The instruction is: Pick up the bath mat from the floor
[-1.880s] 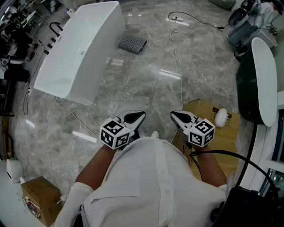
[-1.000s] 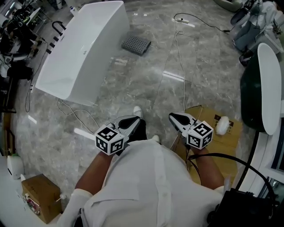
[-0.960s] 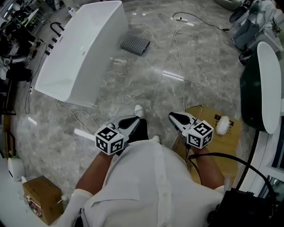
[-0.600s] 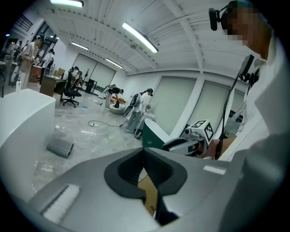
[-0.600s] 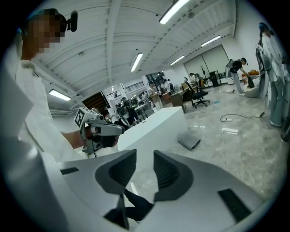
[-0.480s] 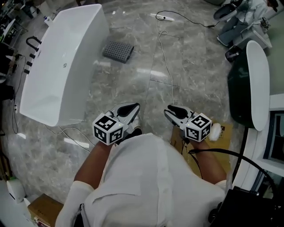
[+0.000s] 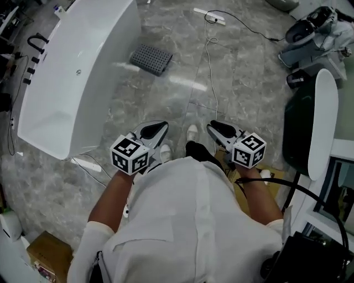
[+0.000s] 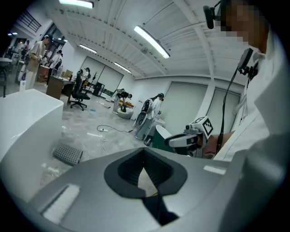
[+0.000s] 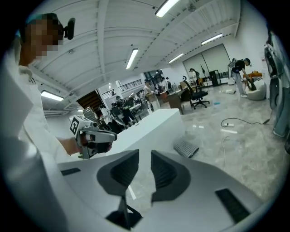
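Note:
The bath mat is a small dark grey perforated pad lying flat on the marble floor beside the tub, well ahead of both grippers. It also shows in the left gripper view as the mat and in the right gripper view as the mat. My left gripper is held out at waist height, and its jaws meet at the tips with nothing in them. My right gripper is level with it. Its jaws stand slightly apart, closing, with nothing between them.
A long white bathtub runs along the left. A white cable leads across the floor to a power strip. A dark green seat with a white top stands at the right. The person's shoes are just below the grippers.
The person has stepped forward, so the mat and the tub lie nearer in the head view. Both grippers stay in front of the body at the same height.

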Available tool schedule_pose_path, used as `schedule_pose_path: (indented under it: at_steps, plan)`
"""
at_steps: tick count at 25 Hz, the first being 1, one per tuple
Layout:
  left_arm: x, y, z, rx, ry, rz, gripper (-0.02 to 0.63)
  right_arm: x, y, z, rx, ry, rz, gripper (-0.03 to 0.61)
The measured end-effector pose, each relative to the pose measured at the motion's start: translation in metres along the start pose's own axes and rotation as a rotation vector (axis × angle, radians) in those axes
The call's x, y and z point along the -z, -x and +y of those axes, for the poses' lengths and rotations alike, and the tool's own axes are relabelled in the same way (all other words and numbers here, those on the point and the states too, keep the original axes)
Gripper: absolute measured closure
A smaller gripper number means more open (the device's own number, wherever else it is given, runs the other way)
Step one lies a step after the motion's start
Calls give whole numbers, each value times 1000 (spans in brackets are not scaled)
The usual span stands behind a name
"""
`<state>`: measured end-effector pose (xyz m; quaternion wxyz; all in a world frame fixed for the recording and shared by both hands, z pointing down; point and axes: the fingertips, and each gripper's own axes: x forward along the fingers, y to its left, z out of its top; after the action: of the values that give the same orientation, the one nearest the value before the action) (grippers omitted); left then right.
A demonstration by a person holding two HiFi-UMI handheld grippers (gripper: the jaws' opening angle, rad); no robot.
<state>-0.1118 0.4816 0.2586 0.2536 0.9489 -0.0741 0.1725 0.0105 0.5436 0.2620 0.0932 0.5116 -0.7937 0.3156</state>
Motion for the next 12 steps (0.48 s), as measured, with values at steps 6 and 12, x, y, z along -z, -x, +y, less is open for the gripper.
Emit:
schedule_pose_path:
  at_steps: [6, 12]
  plan:
    - [-33, -38, 58, -61, 37, 19, 607, -53, -58, -64, -81, 23, 34, 506]
    - [-93, -101, 103, -151, 60, 16, 607, -108, -104, -141, -201, 47, 76, 509]
